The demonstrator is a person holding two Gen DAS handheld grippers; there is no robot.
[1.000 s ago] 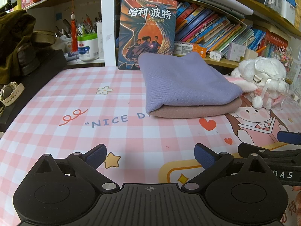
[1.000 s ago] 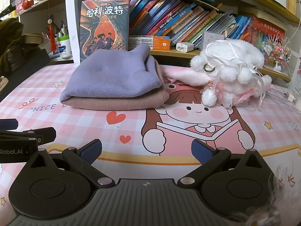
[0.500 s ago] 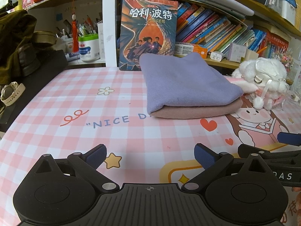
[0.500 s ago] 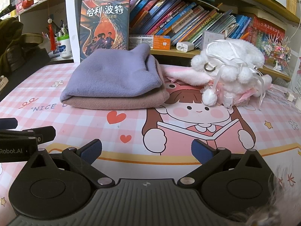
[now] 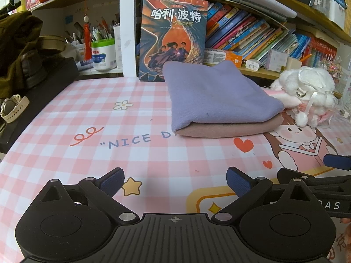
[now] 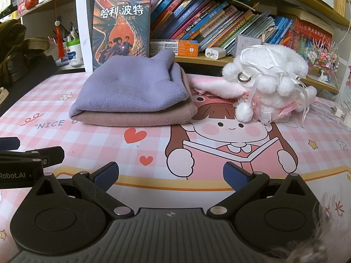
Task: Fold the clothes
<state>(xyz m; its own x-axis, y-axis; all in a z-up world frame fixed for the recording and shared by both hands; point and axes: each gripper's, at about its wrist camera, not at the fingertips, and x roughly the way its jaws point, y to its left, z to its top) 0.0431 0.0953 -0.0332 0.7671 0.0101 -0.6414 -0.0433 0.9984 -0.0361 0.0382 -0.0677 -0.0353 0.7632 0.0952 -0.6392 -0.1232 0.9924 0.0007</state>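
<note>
The left gripper (image 5: 174,180) and right gripper (image 6: 171,172) are both spread wide, holding nothing, level just above the pink checked tablecloth (image 5: 87,109). The folded lilac garment (image 5: 217,100) lies on a folded pink garment (image 5: 230,129) at 12 o'clock, beside a white plush toy (image 6: 269,79). The hands are out of sight.

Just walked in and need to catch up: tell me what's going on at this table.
A person is folding clothes with two handheld grippers. Right now neither holds anything: the left gripper and right gripper are both open, low over the tablecloth. Farther back, a purple garment lies folded on top of a folded pink one, apart from both grippers. A white plush toy sits just right of the stack.
</note>
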